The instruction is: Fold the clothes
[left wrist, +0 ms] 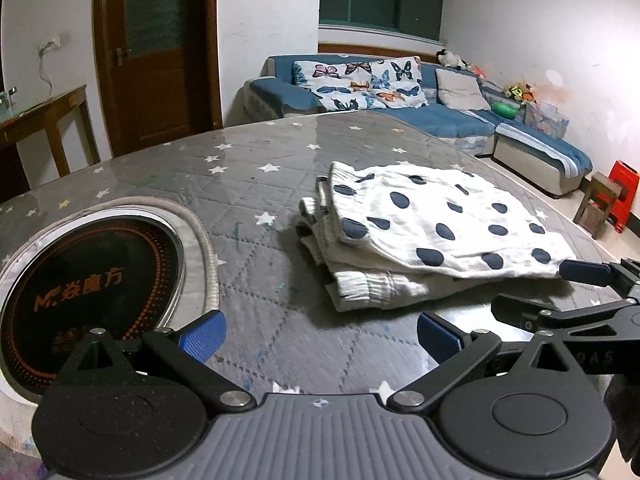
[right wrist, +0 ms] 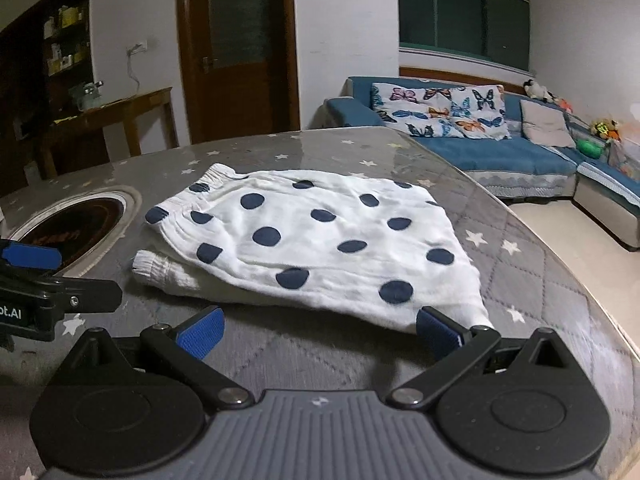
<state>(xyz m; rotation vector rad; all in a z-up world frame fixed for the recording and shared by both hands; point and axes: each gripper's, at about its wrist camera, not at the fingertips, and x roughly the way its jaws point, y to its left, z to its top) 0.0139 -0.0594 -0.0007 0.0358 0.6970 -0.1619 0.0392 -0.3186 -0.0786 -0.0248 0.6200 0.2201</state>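
With both your left tool [left wrist: 320, 336] and right tool [right wrist: 320, 334] spread and empty, smooth the folded polka-dot garment [right wrist: 320, 240] just ahead, pressing edges flat.

Cooktop [left wrist: 80, 280] cut off by left edge; garment [right wrist: 320, 248] underlayers hidden.

One folded white garment with dark blue dots [right wrist: 320, 240] lies on one star-patterned table [right wrist: 540, 280], with one built-in induction cooktop [left wrist: 88, 280] at nine o'clock of it. Two hand-held grippers show: the left hand-held gripper [left wrist: 320, 336] and the right hand-held gripper [right wrist: 320, 332]. At twelve o'clock stand one blue sofa [left wrist: 440, 116] and one wooden door [left wrist: 160, 48].
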